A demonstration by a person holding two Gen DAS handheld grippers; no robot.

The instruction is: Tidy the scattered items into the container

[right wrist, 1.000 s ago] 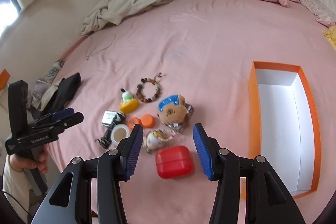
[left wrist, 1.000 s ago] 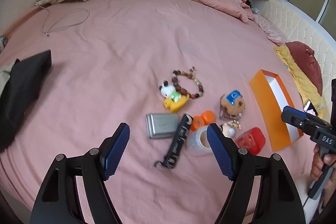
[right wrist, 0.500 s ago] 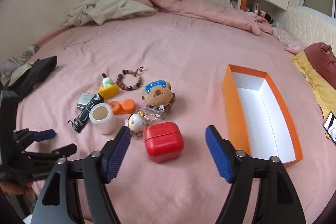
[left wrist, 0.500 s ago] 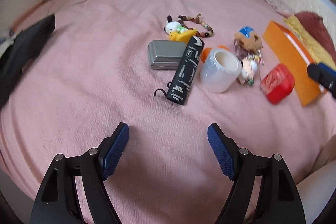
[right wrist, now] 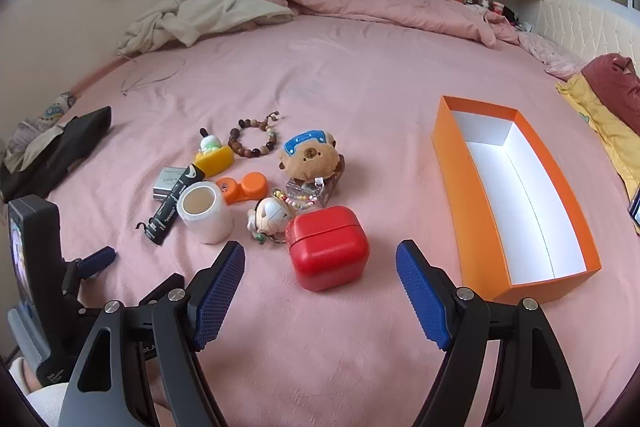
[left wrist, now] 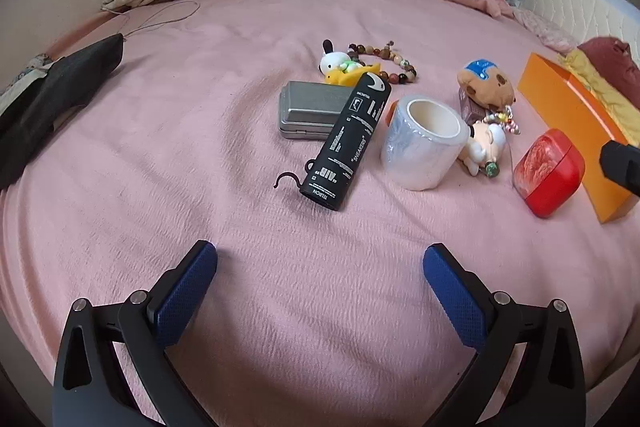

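Scattered items lie on the pink bed: a black tube (left wrist: 347, 143), a grey tin (left wrist: 308, 109), a white tape roll (left wrist: 423, 142), a red case (right wrist: 326, 247), a bear plush (right wrist: 310, 157), a bead bracelet (right wrist: 254, 139), a dog figure on a yellow base (right wrist: 212, 155), an orange lens case (right wrist: 244, 189) and a small doll keychain (right wrist: 272, 215). The empty orange box (right wrist: 516, 195) stands to their right. My left gripper (left wrist: 320, 273) is open and empty, short of the black tube. My right gripper (right wrist: 320, 285) is open and empty, just short of the red case.
A black garment (left wrist: 52, 95) lies at the bed's left edge. Beige clothes (right wrist: 208, 11) and a pink duvet (right wrist: 360, 3) are heaped at the far side. Yellow and maroon cushions (right wrist: 608, 99) lie beyond the box. A thin cord (left wrist: 160, 21) lies far left.
Both grippers have dropped lower and tilted up to a flatter view of the bed. The right gripper's jaws have opened wider. The items have not moved.
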